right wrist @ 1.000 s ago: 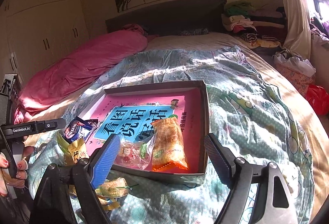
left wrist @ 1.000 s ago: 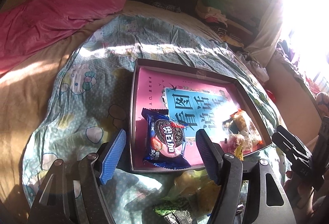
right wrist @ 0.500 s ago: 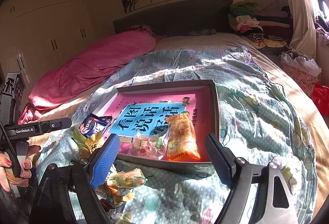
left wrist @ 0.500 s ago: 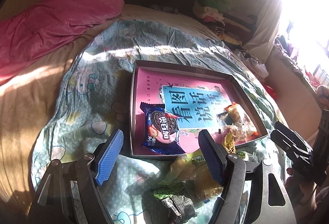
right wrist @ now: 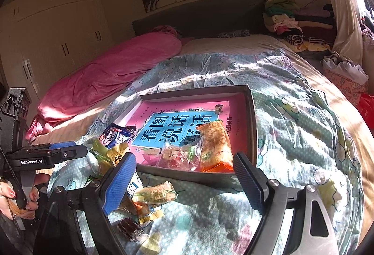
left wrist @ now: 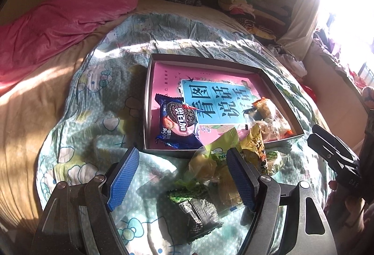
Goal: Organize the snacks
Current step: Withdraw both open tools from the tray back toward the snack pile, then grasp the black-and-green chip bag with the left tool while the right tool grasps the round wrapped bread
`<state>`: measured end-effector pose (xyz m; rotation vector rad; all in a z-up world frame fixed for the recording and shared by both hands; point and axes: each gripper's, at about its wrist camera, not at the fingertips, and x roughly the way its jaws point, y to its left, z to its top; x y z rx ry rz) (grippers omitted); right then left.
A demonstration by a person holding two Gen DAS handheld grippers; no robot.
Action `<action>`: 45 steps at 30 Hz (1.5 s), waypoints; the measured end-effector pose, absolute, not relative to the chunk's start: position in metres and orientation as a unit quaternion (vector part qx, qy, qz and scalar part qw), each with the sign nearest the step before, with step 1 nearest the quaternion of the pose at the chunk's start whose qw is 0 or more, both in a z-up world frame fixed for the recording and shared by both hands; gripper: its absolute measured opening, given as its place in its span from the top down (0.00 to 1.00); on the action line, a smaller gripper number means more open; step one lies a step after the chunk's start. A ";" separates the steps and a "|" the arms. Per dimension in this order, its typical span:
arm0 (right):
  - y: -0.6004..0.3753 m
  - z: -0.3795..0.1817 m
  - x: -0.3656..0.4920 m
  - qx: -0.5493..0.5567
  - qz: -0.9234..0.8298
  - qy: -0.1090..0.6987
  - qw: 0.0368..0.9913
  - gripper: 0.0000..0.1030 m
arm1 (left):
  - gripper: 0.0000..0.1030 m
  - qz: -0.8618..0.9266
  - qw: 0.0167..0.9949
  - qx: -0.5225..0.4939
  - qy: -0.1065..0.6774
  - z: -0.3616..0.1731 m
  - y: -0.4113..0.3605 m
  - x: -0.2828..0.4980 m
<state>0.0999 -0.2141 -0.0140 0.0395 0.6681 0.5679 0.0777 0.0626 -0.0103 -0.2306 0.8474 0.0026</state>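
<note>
Snacks (left wrist: 210, 175) crowd box (left wrist: 275, 82) near edge

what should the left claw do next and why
Probably lower the left claw onto the dark green packet lying on the bedspread just below it. Both claws are open and empty, the blue cookie pack already lies in the box, and a loose pile of snacks remains outside its near wall; that packet sits between the fingers.

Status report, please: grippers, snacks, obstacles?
Left gripper open, empty. Right gripper open, empty. Blue cookie packet inside shallow grey cardboard box; crinkly wrapped snacks loose outside. Nothing blocking.
</note>
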 end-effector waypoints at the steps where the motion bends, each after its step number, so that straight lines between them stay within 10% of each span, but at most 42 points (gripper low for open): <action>1: -0.214 -0.015 0.099 0.019 0.276 0.325 0.904 0.18 | 0.24 0.001 0.904 -0.112 0.412 -0.011 0.062 0.077; 45: -0.172 -0.062 0.099 -0.043 0.292 0.391 0.872 0.18 | 0.24 -0.006 0.854 -0.096 0.512 -0.062 0.034 0.058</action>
